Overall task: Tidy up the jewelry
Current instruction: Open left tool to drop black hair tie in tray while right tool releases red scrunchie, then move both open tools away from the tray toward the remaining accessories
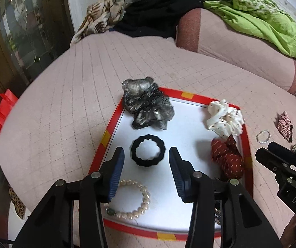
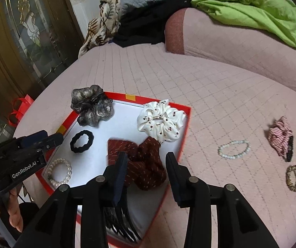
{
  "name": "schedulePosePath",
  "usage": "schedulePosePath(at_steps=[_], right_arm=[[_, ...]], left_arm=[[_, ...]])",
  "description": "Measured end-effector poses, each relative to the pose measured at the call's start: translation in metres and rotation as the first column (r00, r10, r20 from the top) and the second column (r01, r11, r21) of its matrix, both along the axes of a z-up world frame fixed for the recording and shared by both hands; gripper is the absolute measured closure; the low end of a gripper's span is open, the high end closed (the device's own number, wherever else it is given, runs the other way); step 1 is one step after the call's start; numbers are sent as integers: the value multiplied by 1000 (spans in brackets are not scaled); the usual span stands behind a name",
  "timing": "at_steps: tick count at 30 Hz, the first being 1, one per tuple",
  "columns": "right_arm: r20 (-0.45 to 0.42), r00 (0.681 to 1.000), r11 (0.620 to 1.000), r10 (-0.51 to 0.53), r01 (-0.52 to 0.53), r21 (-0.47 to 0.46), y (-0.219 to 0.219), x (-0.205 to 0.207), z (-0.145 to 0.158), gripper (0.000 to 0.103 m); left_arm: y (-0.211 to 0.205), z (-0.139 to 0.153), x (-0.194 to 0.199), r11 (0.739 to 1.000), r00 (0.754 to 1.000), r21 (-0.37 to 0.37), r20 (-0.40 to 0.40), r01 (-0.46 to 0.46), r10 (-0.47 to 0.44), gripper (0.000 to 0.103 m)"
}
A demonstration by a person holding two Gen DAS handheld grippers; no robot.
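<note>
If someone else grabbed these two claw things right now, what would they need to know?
Left gripper: open, empty, above the black hair tie.
Right gripper: open, empty, above the red scrunchie.
Done: in the tray lie the grey scrunchie, white scrunchie, pearl bracelet and a black comb.
Left: on the bedcover, the clear bead bracelet, pink scrunchie and gold bracelet.
</note>
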State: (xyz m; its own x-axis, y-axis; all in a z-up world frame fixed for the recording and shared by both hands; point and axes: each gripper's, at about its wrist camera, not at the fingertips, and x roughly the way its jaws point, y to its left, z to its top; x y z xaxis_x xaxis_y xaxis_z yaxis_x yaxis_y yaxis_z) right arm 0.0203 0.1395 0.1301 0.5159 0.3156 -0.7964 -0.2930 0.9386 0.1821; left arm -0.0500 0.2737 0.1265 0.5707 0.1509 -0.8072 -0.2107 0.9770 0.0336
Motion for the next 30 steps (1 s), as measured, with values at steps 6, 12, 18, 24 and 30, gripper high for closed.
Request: schedulePosePath(at_steps=[6,12,18,24,30], right_arm=[[11,999,999,-31,31,-5,-27,-22,8,57],[21,995,995,-96,97,-38,-74,-50,6,56],[1,982,980,-187,186,-63,-133,-71,-3,55],[-13,956,954,-293,292,-64,-191,-85,-9,55],[-23,925,925,-379,378,-48,-237,-97,-14,55]], left_arm=[[-23,17,-16,999,999,20,25,35,-36,55],[-52,24,-28,995,995,26,27,92,-93,54],[-94,26,-35,982,983,50,17,181,-182,54],[-138,25,-38,958,960,71,-1,279,-279,54],[-180,25,-35,929,932,85,-20,361,-361,54]])
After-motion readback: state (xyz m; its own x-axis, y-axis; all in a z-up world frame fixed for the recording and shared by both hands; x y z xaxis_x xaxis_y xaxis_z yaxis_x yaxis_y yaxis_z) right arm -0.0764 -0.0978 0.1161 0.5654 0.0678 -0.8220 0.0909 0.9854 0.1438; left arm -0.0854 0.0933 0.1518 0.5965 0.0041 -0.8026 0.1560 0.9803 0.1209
